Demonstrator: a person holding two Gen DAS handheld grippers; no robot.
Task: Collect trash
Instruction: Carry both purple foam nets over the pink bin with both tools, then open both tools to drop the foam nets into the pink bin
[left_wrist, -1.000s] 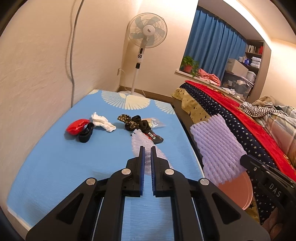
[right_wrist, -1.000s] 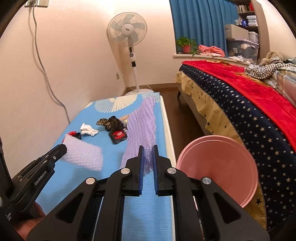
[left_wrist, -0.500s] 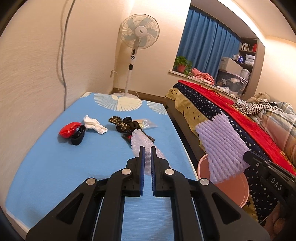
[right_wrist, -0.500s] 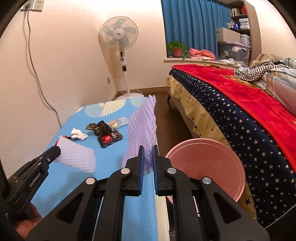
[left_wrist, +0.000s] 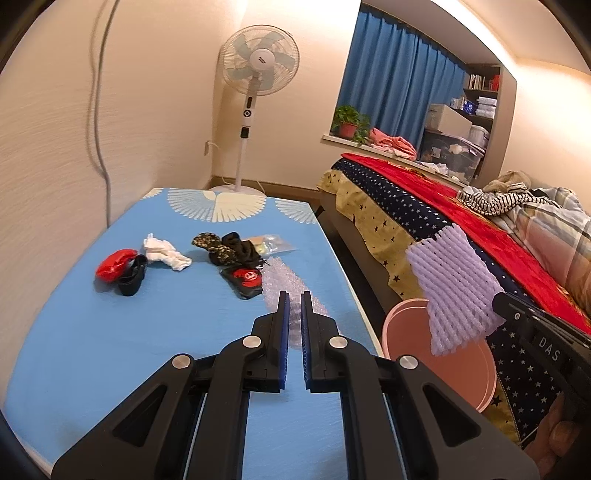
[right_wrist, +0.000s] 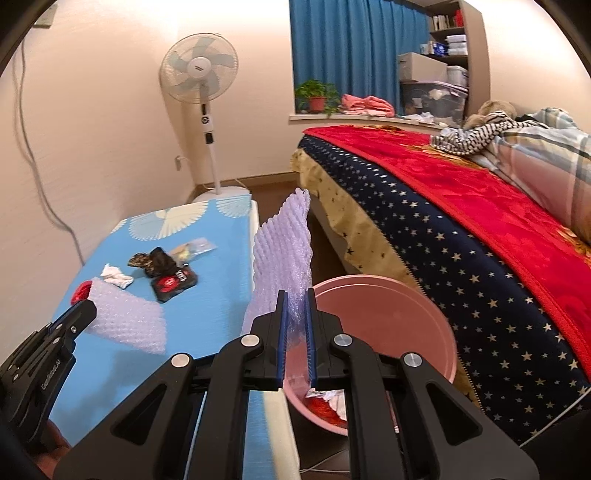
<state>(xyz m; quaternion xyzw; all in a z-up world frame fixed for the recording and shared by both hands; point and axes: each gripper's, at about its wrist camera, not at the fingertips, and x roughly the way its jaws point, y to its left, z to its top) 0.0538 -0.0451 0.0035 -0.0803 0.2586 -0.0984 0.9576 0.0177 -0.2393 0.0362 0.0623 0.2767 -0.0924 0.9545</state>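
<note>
The left gripper is clenched on a clear sheet of bubble wrap, which stands out past its blue-padded tips above the light-blue mat with white fan motifs; in the right wrist view the same left gripper enters from the near left with the bubble wrap hanging off its tip. The right gripper is clenched on a pale lilac foam mesh sleeve, which rises upright from between its pads. In the left wrist view this right gripper shows at the right edge, with the foam sleeve held above the round pink plastic bin. The pink bin stands on the floor between the mat's right edge and the bed with a star-patterned navy and red cover, and red and white scraps lie at its bottom. Left on the mat, toward its far half, are a red crumpled item touching a black band, a white crumpled tissue, dark patterned fabric pieces, a black packet with a red emblem and a clear plastic bag. A white standing fan stands at the far wall.
</note>
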